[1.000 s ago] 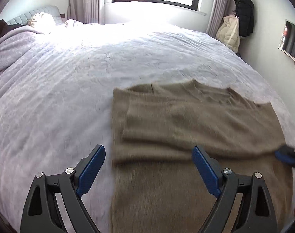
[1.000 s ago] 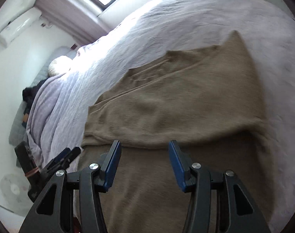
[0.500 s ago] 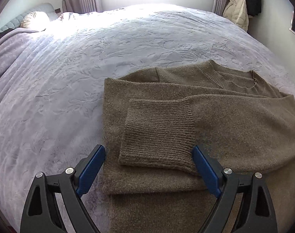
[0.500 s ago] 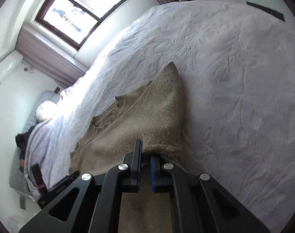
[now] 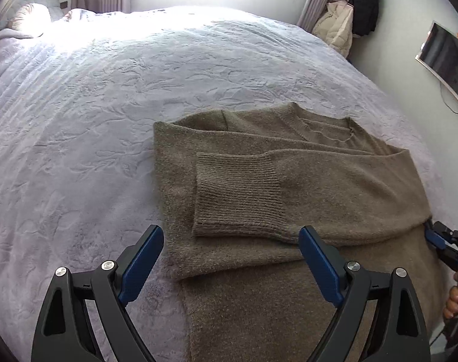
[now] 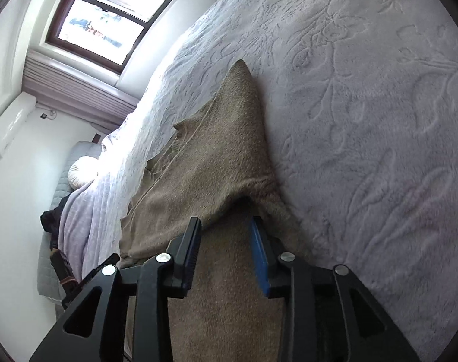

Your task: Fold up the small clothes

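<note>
Since a moment ago the right gripper has let go: its jaws, clenched tight on the sweater's right-hand fold half a second back, have just been opening and now stand apart with only a loose ridge of knit sagging between them, nothing pinched. Over on the other side the left gripper has crept a little lower toward the cloth, jaws spread wide and empty, straddling the sleeve cuff without touching it as far as I can see. The sweater lies on the bed, toward its near edge, with both sides turned in and the one sleeve laid flat across the chest, so the sleeve folds look done to me; what seems left is bringing the hem end up toward the collar (the long lower part, running toward the grippers, is not yet folded). It is a soft olive-brown knit, fuzzy on the body and tightly ribbed at cuff and neckline, thick enough to hold rounded fold edges. Beneath it the pale lilac bedspread is plush, pressed with a leafy embossed pattern.
</note>
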A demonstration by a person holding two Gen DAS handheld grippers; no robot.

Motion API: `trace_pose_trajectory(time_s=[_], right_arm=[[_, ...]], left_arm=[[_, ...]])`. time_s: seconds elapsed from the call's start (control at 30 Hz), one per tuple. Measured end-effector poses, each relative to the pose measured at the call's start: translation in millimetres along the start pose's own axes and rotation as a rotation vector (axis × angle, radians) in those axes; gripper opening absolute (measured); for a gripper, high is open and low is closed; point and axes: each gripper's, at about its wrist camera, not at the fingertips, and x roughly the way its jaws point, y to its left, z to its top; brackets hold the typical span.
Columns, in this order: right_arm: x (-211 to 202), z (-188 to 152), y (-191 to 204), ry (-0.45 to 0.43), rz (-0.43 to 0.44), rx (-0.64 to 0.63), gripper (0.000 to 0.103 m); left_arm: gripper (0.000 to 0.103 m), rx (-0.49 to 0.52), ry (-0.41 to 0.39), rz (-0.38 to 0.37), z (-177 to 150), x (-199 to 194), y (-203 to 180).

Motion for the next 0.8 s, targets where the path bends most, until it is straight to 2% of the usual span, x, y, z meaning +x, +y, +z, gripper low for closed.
trace_pose_trajectory(time_s=[0.13, 0.2, 0.23, 0.3, 0.33, 0.4, 0.53, 0.63, 0.7, 0.8], right_arm=[[18, -25, 20, 0.024, 0.006, -0.110, 0.046], [25, -35, 20, 0.014, -0.007, -0.142, 0.046], [25, -38, 18, -0.004, -0.007, -0.160, 0.045], [26, -40, 16, -0.020, 0.005, -0.172, 0.045], [26, -40, 15, -0.025, 0.011, -0.172, 0.045], [25, -41, 14, -0.028, 0.016, -0.178, 0.045], [25, -42, 12, -0.037, 0.027, -0.181, 0.045], [22, -44, 10, -0.043, 0.035, -0.181, 0.045], [18, -45, 7, -0.047, 0.040, -0.184, 0.045], [16, -45, 6, -0.050, 0.046, -0.184, 0.045]], left_arm=[[0.089, -0.023, 0.031, -0.060, 5, 14, 1], [0.068, -0.044, 0.049, -0.059, 6, 20, 4], [0.064, -0.052, 0.054, -0.054, 6, 22, 5], [0.039, -0.062, 0.056, -0.060, 5, 22, 9], [0.035, -0.066, 0.059, -0.070, 5, 21, 10], [0.019, -0.077, 0.058, -0.124, 5, 17, 12], [0.019, -0.052, 0.023, -0.114, 3, 5, 6], [0.019, -0.035, 0.031, -0.081, -3, 9, 9], [0.019, -0.046, 0.051, -0.070, -8, 17, 15], [0.022, -0.058, 0.023, -0.066, -11, 12, 15]])
